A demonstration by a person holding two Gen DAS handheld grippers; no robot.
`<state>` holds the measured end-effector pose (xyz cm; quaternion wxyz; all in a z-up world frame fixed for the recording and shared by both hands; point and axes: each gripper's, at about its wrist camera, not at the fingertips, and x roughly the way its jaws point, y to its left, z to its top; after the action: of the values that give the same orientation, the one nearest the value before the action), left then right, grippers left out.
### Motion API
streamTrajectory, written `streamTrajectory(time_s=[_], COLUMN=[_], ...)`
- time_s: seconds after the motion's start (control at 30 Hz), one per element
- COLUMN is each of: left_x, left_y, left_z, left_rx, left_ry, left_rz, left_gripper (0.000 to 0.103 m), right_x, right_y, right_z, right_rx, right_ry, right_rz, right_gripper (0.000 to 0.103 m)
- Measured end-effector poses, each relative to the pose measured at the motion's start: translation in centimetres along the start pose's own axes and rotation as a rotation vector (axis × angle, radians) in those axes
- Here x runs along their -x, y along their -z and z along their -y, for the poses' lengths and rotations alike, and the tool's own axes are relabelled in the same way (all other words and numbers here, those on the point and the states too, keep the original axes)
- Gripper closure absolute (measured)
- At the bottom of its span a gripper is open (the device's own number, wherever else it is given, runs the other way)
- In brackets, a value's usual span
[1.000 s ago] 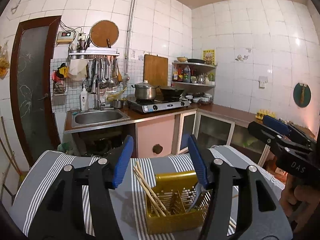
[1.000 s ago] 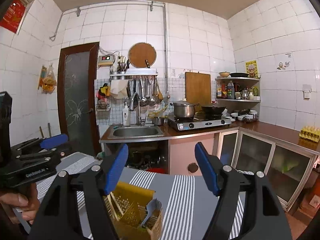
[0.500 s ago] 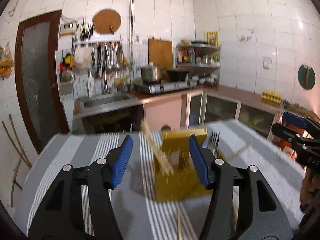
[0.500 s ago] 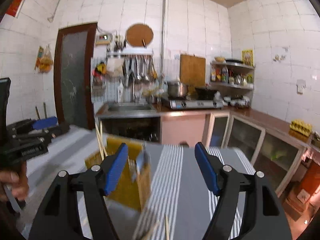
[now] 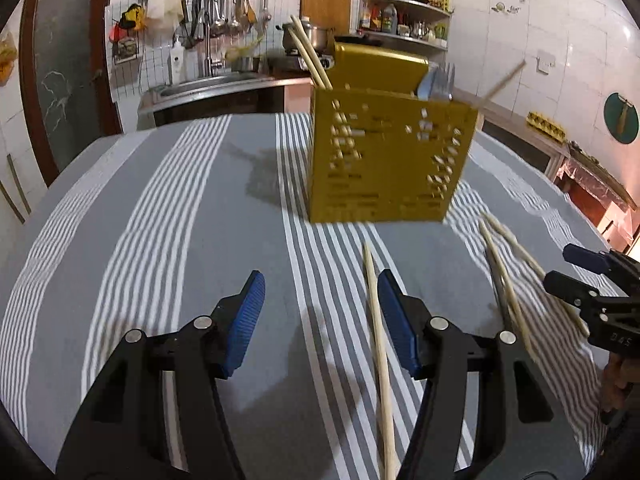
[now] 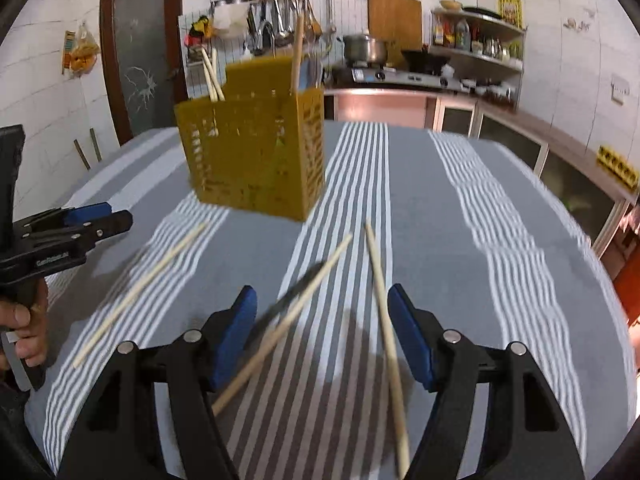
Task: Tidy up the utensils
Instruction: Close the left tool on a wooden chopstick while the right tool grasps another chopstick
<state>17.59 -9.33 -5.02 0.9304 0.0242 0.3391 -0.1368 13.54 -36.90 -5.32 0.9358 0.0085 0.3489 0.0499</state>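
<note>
Both empty. Left hand-held gripper has jaws partly apart over the striped desk, nothing between them. Right hand-held gripper is also part open, gripping nothing; two loose chopsticks lie under it. Yellow utensil basket stands at the far middle of the desk, chopsticks upright inside.

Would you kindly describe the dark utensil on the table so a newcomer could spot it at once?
Start at the yellow basket on the striped tablecloth. In front of it lie loose chopsticks. The dark utensil lies under one, the only black piece among pale wood.
</note>
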Motion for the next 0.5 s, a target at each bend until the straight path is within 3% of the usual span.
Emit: streamTrajectory(time_s=[0.1, 0.37, 0.5], left_x=[0.0, -1.3, -2.2], left_y=[0.4, 0.8, 0.6], left_z=[0.5, 1.4, 1.9], left_rx=[-0.019, -0.055, -0.073], left_ry=[-0.008, -0.008, -0.005], left_rz=[-0.020, -0.087, -0.112], left_gripper=[0.045, 0.045, 0.045], right_x=[-0.5, -1.4, -2.4], right_y=[0.6, 0.3, 0.0], right_z=[-0.2, -1.2, -1.2], right_rx=[0.000, 0.021, 0.026], right_ry=[0.013, 0.012, 0.006], right_rz=[-0.030, -0.080, -0.113], right_gripper=[0.047, 0.057, 0.057])
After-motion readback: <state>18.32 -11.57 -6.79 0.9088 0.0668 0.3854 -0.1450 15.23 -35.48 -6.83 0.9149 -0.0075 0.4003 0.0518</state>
